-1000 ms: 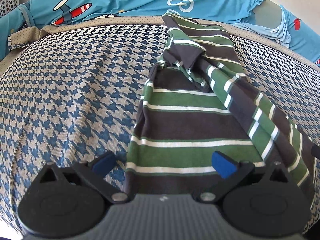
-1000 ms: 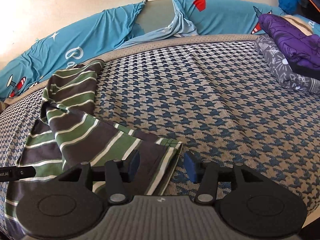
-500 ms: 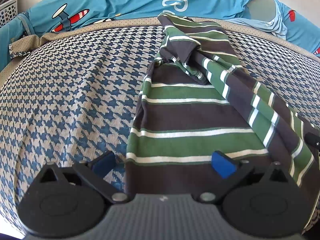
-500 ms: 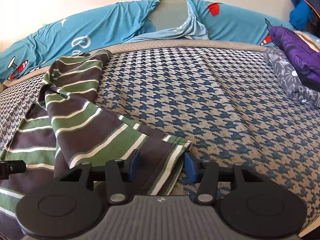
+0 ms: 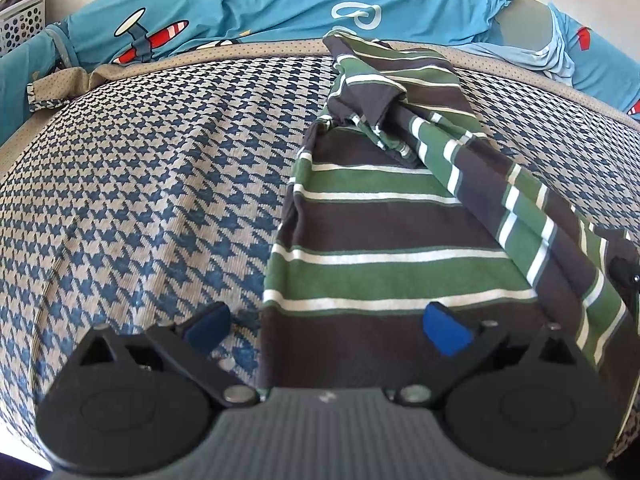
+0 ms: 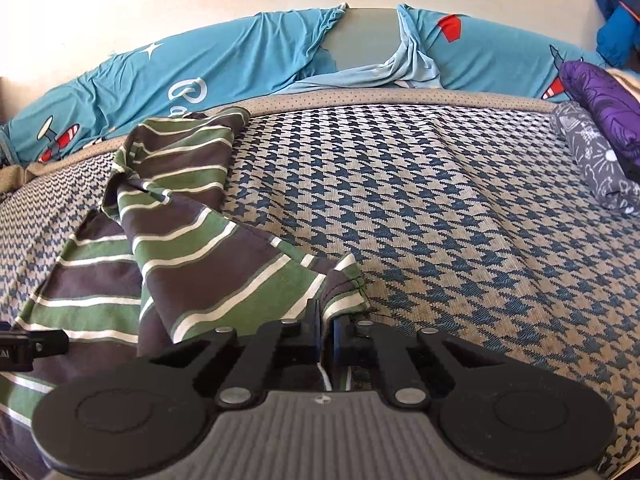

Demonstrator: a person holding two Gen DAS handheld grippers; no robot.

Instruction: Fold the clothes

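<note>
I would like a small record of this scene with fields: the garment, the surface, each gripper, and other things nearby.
garment: striped shirt, green, dark and white, lying crumpled
surface: houndstooth bed cover
left gripper: open, fingers either side of the shirt's near left edge
right gripper: just closed, shut on the shirt's near right corner
nearby: blue airplane-print sheet behind; purple folded cloth on the right

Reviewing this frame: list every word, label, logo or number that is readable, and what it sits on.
White looping script on the blue airplane-print sheet: only partly visible, not readable as a word.
Same script in the right wrist view: starts like "Ca", the rest hidden behind the striped shirt.
Small white mark on each gripper body: too small to read.
No numbers or other labels visible.
</note>
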